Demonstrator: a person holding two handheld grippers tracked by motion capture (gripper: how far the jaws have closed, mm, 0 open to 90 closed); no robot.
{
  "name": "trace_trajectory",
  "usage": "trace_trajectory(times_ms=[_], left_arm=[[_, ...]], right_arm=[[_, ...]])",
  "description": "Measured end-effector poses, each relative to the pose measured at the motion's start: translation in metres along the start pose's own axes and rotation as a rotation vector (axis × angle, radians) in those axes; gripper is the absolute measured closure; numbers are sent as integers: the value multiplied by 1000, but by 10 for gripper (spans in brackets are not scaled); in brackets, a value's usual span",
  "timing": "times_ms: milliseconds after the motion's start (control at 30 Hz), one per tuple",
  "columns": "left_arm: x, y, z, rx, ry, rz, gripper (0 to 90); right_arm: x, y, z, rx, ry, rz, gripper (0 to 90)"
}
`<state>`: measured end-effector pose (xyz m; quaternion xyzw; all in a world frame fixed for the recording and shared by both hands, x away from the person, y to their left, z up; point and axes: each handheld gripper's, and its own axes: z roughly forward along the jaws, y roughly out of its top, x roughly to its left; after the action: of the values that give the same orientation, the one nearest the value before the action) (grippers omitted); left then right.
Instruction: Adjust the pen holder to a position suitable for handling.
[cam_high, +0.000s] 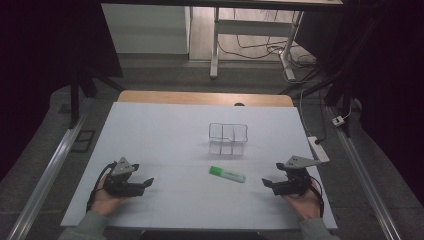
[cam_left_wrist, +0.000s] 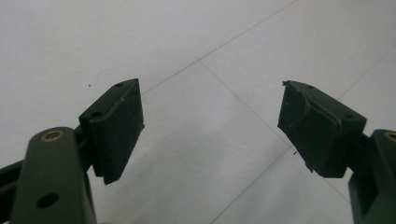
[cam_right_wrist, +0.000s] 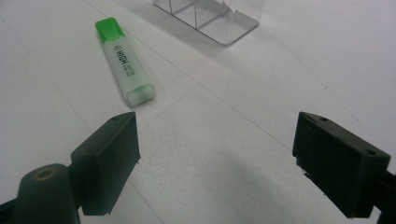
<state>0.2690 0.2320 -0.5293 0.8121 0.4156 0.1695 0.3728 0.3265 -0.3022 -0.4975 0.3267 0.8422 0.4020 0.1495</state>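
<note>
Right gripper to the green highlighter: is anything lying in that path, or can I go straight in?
Nothing visible blocks it. Bare white table lies between the open right gripper and the green highlighter, which lies flat. The clear divided organizer stands beyond the highlighter, off that line.

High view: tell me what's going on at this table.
A person sits at a white-covered table with a black two-jaw gripper in each hand. The left gripper and the right gripper both rest low near the table's front edge, jaws open and empty, pointing inward. Between them lies a green highlighter pen with a pale translucent body, flat on the table and untouched. Just beyond it stands a clear plastic organiser with compartments, which looks empty. Nothing has been picked up.
</note>
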Motion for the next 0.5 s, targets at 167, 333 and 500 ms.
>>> trace_trajectory(times_ms=[167, 333, 500], left_arm=[[-1, 0, -2, -5, 1, 2, 219], [-1, 0, -2, -9, 3, 2, 219], [-1, 1, -2, -9, 4, 0, 220]], right_arm=[[-1, 0, -1, 6, -4, 10, 150], [0, 1, -1, -7, -2, 13, 156], [0, 0, 0, -2, 3, 10, 164]])
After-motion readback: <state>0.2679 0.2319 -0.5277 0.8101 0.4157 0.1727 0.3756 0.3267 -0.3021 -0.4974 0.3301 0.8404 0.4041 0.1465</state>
